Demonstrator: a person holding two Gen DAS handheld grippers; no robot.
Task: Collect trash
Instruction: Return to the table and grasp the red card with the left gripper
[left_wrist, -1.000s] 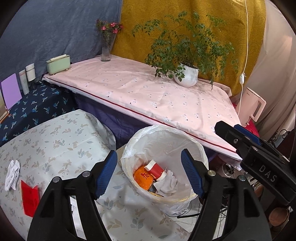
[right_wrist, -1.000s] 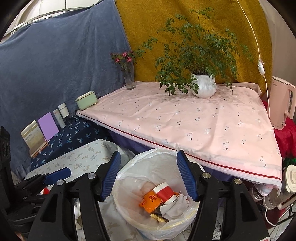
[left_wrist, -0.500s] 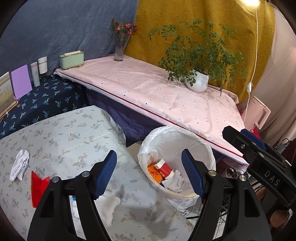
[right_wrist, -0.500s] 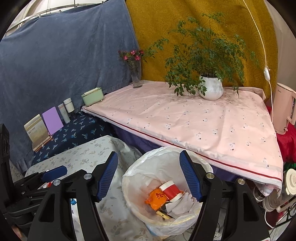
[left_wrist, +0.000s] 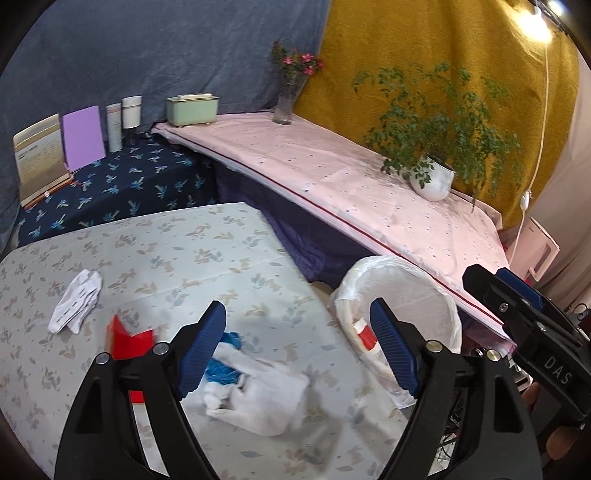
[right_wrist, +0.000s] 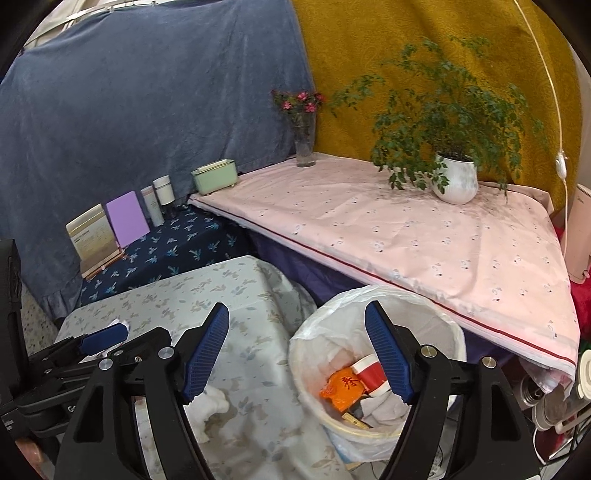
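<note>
My left gripper (left_wrist: 295, 347) is open and empty above the floral table (left_wrist: 166, 258), over a crumpled white tissue (left_wrist: 262, 391) with a blue scrap (left_wrist: 221, 363) beside it. A red paper piece (left_wrist: 127, 338) and a second white tissue (left_wrist: 77, 301) lie further left. The lined trash bin (left_wrist: 399, 295) stands off the table's right edge. My right gripper (right_wrist: 295, 354) is open and empty by the bin (right_wrist: 373, 306), which holds a red cup (right_wrist: 371, 373), an orange wrapper (right_wrist: 341, 387) and tissue. The left gripper (right_wrist: 103, 338) shows at the left of the right wrist view.
A pink-covered table (left_wrist: 351, 177) behind the bin carries a potted plant (left_wrist: 432, 181), a flower vase (left_wrist: 286, 99) and a green box (left_wrist: 192, 109). A dark blue shelf (left_wrist: 122, 184) holds cards and bottles. A kettle (right_wrist: 580, 236) stands at the far right.
My left gripper has swung left from over the bin to over the floral table, bringing the white tissue and blue scrap between its fingers. My right gripper has drifted slightly left, still near the bin.
</note>
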